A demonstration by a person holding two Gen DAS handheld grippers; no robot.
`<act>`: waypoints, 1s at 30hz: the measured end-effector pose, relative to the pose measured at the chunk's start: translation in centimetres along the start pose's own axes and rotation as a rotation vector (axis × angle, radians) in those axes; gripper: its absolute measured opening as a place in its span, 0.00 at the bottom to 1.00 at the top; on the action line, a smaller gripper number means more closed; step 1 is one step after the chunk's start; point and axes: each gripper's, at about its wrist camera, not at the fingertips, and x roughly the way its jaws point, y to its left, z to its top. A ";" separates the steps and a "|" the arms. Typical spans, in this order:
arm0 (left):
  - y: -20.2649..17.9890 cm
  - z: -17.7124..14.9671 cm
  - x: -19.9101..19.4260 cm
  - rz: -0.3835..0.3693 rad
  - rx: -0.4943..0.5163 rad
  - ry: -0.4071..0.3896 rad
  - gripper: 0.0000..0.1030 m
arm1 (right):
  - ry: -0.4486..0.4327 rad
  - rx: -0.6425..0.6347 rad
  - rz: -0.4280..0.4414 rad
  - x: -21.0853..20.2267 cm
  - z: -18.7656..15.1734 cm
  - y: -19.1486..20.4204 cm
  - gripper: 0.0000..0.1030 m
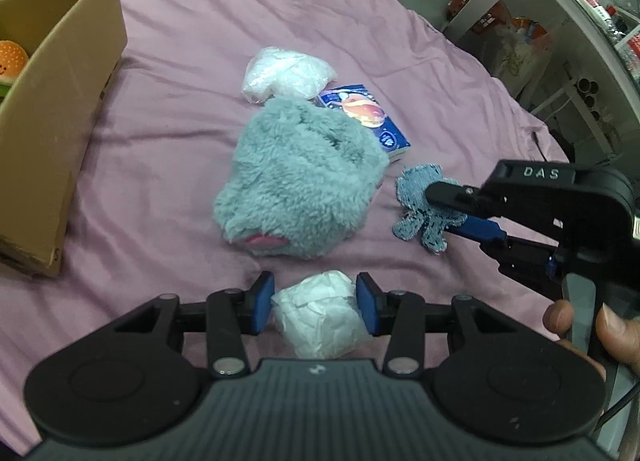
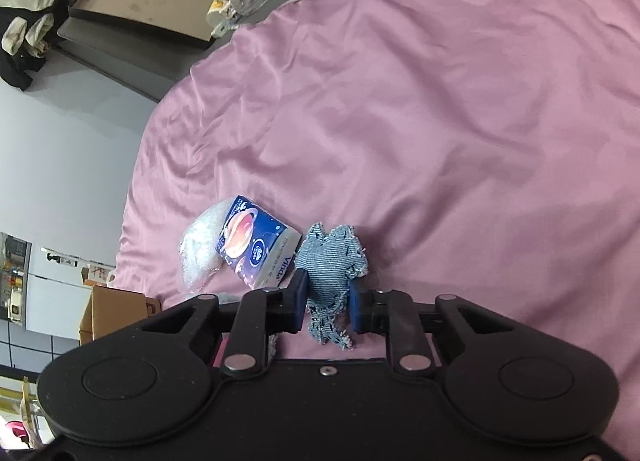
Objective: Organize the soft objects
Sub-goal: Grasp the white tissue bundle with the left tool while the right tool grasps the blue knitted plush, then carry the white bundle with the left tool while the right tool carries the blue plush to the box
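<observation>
While the left tool [image 1: 315, 309] straddles a white crumpled paper wad [image 1: 320, 315] near the bed's front edge, pads touching but barely squeezing, the right tool [image 2: 327, 301] is clamped on a blue denim scrap [image 2: 332, 261]. Next, probably, both go to the cardboard box [image 1: 60, 101] at the left edge.

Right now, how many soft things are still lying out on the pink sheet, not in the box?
5: paper wad between left claw pads; denim scrap in right claw; gray plush centre; tissue pack and white bag behind. More may be hidden.
</observation>
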 end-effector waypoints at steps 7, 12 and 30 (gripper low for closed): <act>-0.4 -0.1 -3.4 -0.029 0.046 -0.024 0.42 | -0.063 0.040 -0.034 -4.1 -1.4 -0.3 0.20; -0.5 0.0 -6.1 -0.044 0.076 -0.052 0.42 | -0.122 0.002 -0.035 -6.6 -2.2 0.9 0.20; 1.0 0.2 -13.8 -0.113 0.119 -0.147 0.42 | -0.292 -0.141 -0.083 -13.5 -7.0 6.4 0.20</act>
